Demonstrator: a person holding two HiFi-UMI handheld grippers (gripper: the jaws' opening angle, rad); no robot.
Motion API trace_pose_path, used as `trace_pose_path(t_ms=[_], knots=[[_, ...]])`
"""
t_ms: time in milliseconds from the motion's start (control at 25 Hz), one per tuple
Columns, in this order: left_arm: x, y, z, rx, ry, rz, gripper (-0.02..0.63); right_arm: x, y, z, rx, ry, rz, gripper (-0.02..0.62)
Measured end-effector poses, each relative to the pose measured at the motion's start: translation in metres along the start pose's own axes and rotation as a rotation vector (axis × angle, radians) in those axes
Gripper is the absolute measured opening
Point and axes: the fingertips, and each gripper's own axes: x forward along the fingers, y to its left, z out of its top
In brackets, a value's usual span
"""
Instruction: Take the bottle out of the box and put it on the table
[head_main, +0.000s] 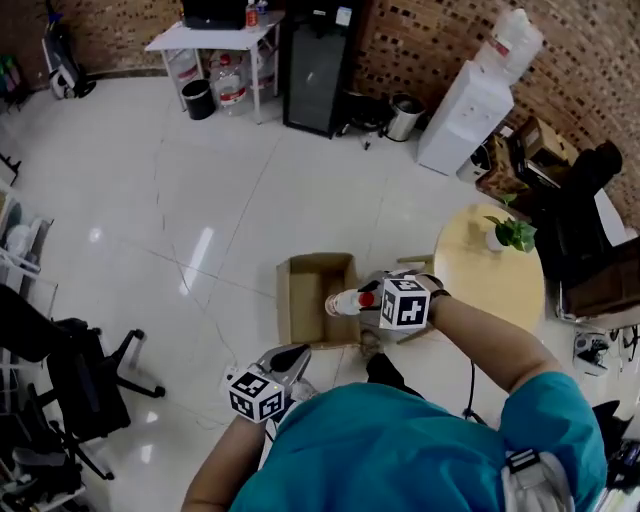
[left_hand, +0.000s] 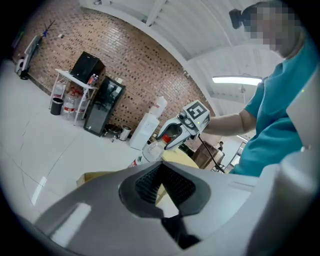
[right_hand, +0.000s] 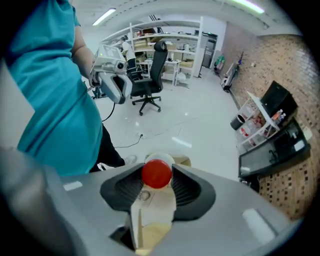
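Note:
My right gripper (head_main: 362, 298) is shut on a clear bottle (head_main: 345, 302) with a red cap, held in the air above the open cardboard box (head_main: 305, 275) on the floor. In the right gripper view the red cap (right_hand: 157, 173) sits between the two pads of the right gripper (right_hand: 157, 181), facing the camera. The left gripper view shows that bottle (left_hand: 152, 149) from the side. My left gripper (head_main: 298, 354) hangs lower and nearer my body, its jaws together with nothing in them (left_hand: 161, 176). The round wooden table (head_main: 480, 285) stands right of the box.
A potted plant (head_main: 510, 233) stands on the round table. At the back are a water dispenser (head_main: 465, 115), a black cabinet (head_main: 318, 70) and a white side table (head_main: 215, 40). An office chair (head_main: 80, 390) stands at the left.

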Motion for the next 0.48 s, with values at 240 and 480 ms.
trace_pose_path(t_ms=[240,480], knots=[[0.019,-0.084,0.073,0.069,0.027,-0.133,0.0,-0.144,0.029,-0.014,0.152,-0.016,-0.077,0.163],[0.112,-0.181,0.102,0.182,0.047,-0.202,0.0,-0.255,0.063,-0.121,0.245,-0.048,-0.119,0.163]])
